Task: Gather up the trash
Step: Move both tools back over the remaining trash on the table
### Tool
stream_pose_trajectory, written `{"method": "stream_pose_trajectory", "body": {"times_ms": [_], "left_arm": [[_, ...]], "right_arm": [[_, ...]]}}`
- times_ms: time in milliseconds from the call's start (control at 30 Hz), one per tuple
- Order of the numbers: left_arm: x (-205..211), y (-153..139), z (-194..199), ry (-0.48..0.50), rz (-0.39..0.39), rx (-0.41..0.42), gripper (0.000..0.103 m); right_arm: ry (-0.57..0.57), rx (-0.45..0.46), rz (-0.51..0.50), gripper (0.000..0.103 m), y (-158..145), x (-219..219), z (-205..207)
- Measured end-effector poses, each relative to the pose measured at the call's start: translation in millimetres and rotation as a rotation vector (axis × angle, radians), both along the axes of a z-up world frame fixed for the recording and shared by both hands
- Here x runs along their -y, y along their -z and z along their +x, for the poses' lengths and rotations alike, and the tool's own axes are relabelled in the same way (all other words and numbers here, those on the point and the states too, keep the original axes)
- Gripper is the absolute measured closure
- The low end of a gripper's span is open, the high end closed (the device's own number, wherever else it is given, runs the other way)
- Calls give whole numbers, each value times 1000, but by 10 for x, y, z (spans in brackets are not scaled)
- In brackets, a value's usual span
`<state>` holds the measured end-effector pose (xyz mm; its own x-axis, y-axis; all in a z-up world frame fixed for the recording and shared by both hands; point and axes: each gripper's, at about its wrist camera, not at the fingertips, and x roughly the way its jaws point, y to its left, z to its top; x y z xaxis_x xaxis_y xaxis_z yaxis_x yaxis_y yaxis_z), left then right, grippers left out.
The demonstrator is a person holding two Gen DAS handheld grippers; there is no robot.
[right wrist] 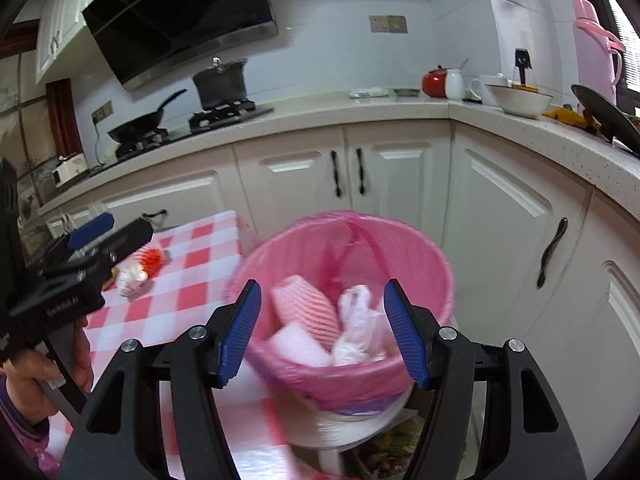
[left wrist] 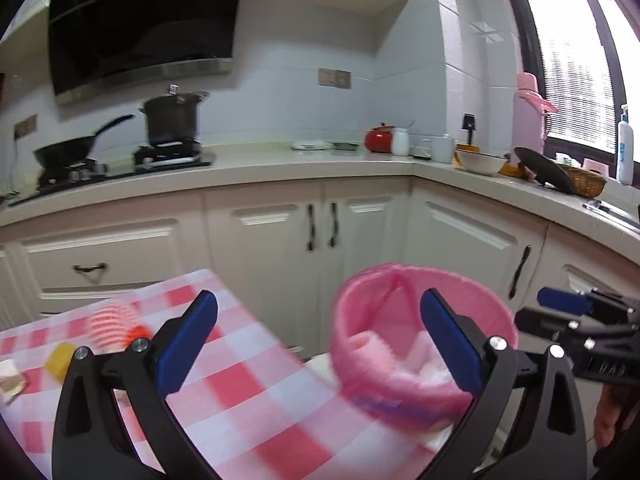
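Note:
A trash bin with a pink bag [right wrist: 424,264] stands beside the table; it also shows in the left wrist view [left wrist: 360,356]. Inside lie a pink foam net sleeve [right wrist: 308,308], a white crumpled bag [right wrist: 360,324] and a pale block [right wrist: 300,346]. My right gripper [right wrist: 322,332] is open and empty just above the bin's near rim. My left gripper [left wrist: 318,344] is open and empty over the table's right edge. On the red-and-white checked table [left wrist: 248,392] lie a red-and-white net sleeve [left wrist: 112,322], a yellow piece [left wrist: 60,360] and a crumpled wrapper [left wrist: 10,378].
White kitchen cabinets [left wrist: 320,220] and an L-shaped counter [left wrist: 280,164] stand behind. On the counter are a wok [left wrist: 68,150], a pot [left wrist: 172,118], a red kettle [left wrist: 379,140], a white bowl [left wrist: 480,162] and a pink thermos [left wrist: 528,114]. The right gripper shows at right in the left wrist view [left wrist: 576,312].

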<state>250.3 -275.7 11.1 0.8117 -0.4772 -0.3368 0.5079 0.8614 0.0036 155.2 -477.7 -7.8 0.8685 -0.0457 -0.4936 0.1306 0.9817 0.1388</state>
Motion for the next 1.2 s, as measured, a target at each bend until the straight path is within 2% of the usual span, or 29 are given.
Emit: {"method": "stream_pose_trajectory", "body": {"times_ms": [233,500,633,833,1067,1200], "left_arm": [[-711,-32,-296,-96,-15,1,5],[-1573,70,-652,-238,12,23,5],[-2011,202,-714,-330,25,-10,5],[-2661,342,-756,-473,6,-52,5],[-3099,535,-779,-582,8,-97,5],[-3196,605,-790,-609,-1,-122,5]], "right_arm": [[-60,18,4,41,-35,-530,-32],[-171,7,-15,35,-22,-1267,11],[-223,-10,-15,35,37,-1643,98],[-306,-49,-10,32,181,-2142,226],[-366,-107,-25,30,409,-2528,339],[-390,-123,-24,30,479,-2663,393]]}}
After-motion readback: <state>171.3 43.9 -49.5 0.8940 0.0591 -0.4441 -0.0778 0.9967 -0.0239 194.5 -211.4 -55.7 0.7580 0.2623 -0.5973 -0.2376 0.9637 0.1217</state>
